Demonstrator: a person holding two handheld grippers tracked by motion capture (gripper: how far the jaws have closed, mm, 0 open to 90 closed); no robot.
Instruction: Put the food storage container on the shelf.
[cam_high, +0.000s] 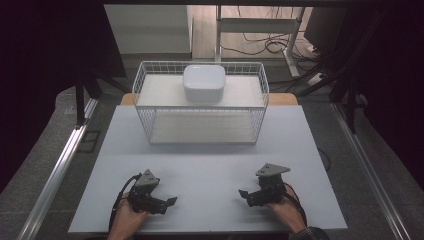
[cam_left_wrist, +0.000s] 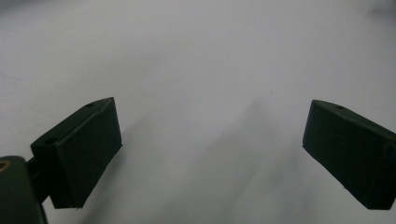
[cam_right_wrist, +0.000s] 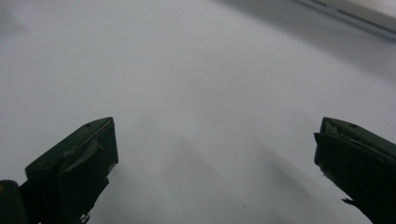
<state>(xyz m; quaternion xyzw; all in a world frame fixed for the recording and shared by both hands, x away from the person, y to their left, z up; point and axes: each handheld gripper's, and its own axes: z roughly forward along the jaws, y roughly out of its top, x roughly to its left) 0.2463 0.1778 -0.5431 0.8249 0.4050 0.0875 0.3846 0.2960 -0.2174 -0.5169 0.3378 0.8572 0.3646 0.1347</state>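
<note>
A white wire basket stands at the far middle of the white table. A white squarish bowl sits upside down on top of the basket's upper shelf. My left gripper rests low at the near left, pointing right, held by a hand. My right gripper rests at the near right, pointing left. In the left gripper view the left gripper has its jaws wide apart over bare table. In the right gripper view the right gripper is likewise open with nothing between the jaws.
Metal rails run along both sides of the table. Dark stands and cables lie on the floor beyond the basket. Bare table surface lies between the grippers and the basket.
</note>
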